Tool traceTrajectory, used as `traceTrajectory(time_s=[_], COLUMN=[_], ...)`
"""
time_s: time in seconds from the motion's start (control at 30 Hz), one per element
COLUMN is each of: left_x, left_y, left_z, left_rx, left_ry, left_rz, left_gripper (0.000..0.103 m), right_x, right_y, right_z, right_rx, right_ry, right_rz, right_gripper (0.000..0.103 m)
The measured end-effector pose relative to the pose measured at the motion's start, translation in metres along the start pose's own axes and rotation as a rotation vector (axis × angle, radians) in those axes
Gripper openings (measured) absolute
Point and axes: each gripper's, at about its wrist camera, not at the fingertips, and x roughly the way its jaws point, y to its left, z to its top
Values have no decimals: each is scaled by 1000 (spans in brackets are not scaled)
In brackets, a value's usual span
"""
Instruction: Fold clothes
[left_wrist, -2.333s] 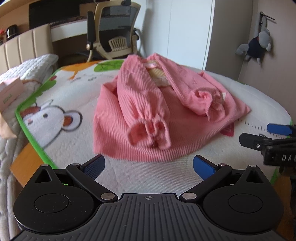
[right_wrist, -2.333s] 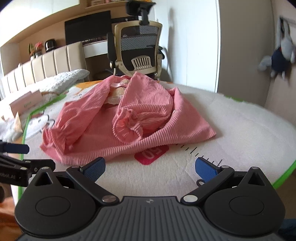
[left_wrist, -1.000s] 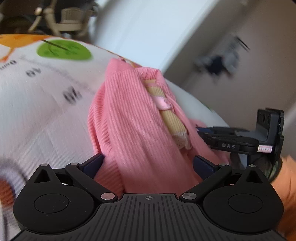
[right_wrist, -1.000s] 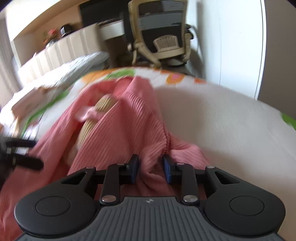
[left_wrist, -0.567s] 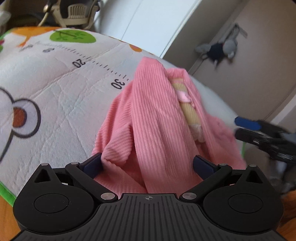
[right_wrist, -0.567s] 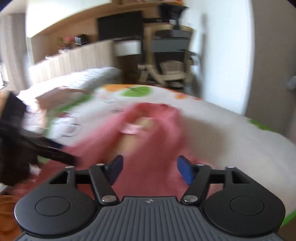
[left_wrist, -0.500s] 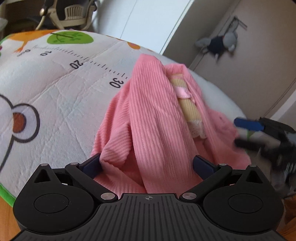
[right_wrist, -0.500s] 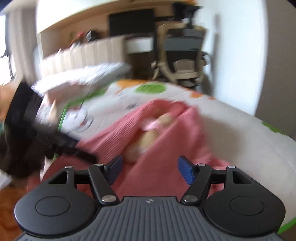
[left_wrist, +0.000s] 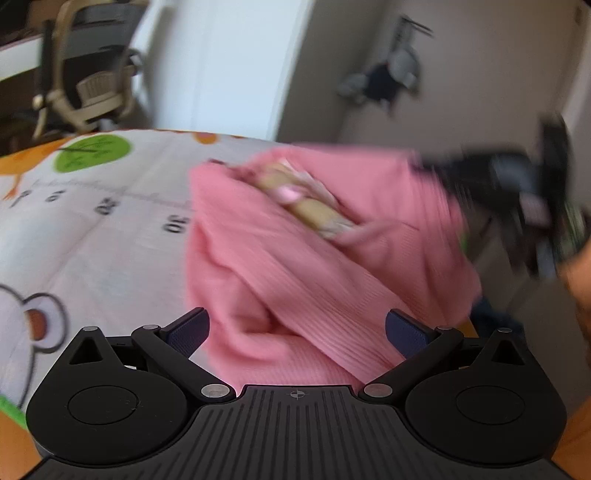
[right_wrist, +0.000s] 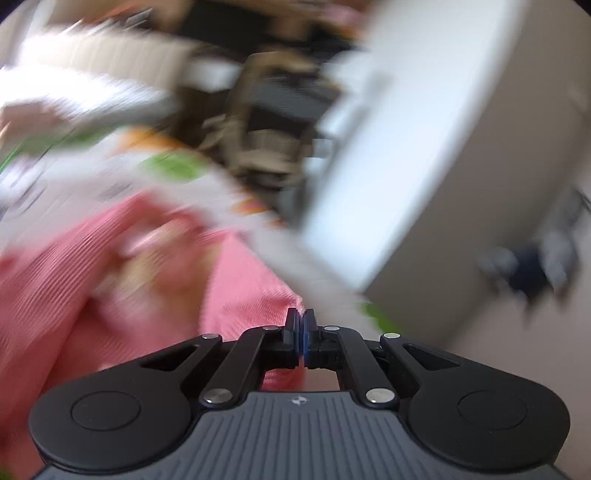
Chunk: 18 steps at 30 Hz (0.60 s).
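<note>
The right tongs (right_wrist: 303, 325) are pinched together on an edge of the pink garment (left_wrist: 314, 266). The left tongs (left_wrist: 295, 328) are spread wide, with the garment's near bulk lying between them, ungripped. The garment is bunched on the printed mat (left_wrist: 92, 229), its collar at the far end.

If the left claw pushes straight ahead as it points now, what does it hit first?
Most likely the pink garment: the left claw is open, with the bunched cloth filling the gap right ahead. The picture is blurred, so depth is uncertain.
</note>
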Motion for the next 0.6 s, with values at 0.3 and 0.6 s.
traceTrajectory(time_s=[0.3,0.6], left_x=[36,68], left_y=[-29,-33], left_z=[-5,-12], left_rx=[-16,-8], left_ry=[65,47], left_rz=[-47,66], left_gripper=[103,56], right_x=[35,50], right_y=[-46,-23], right_z=[-26,-41], right_rx=[139,413], right_ry=[-4,-2], right_rz=[-226,168], right_gripper=[17,38])
